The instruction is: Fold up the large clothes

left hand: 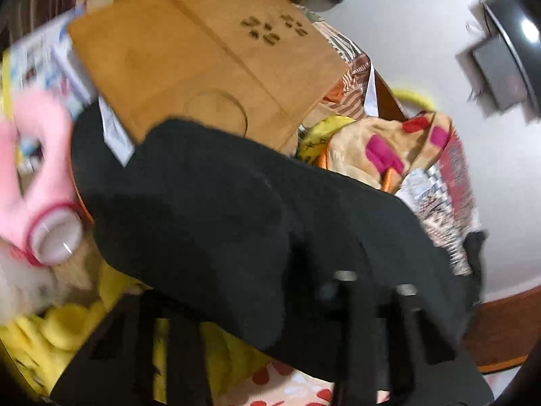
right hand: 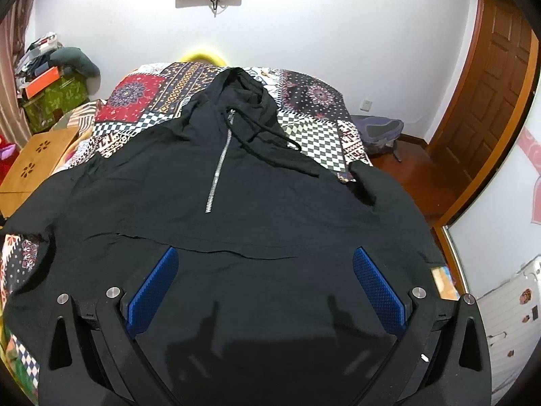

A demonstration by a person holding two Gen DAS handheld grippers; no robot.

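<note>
A black hoodie (right hand: 257,189) with a silver half zip (right hand: 218,172) and drawstrings lies spread face up on a patchwork bedspread (right hand: 314,135), hood toward the far wall. My right gripper (right hand: 267,280) hovers over its lower front, jaws wide open, blue pads (right hand: 154,291) apart and empty. In the blurred left wrist view, my left gripper (left hand: 280,308) is shut on a fold of the black hoodie (left hand: 209,209) and holds it lifted, draped over the fingers. The left fingertips are hidden under the cloth.
A wooden lap table (left hand: 209,64) stands beside the bed, also in the right wrist view (right hand: 30,165). Pink plush toy (left hand: 44,176), yellow plush (left hand: 61,331) and piled bedding (left hand: 389,149) lie nearby. A wooden door (right hand: 490,94), a backpack (right hand: 378,128) on the floor and cluttered boxes (right hand: 50,98) surround the bed.
</note>
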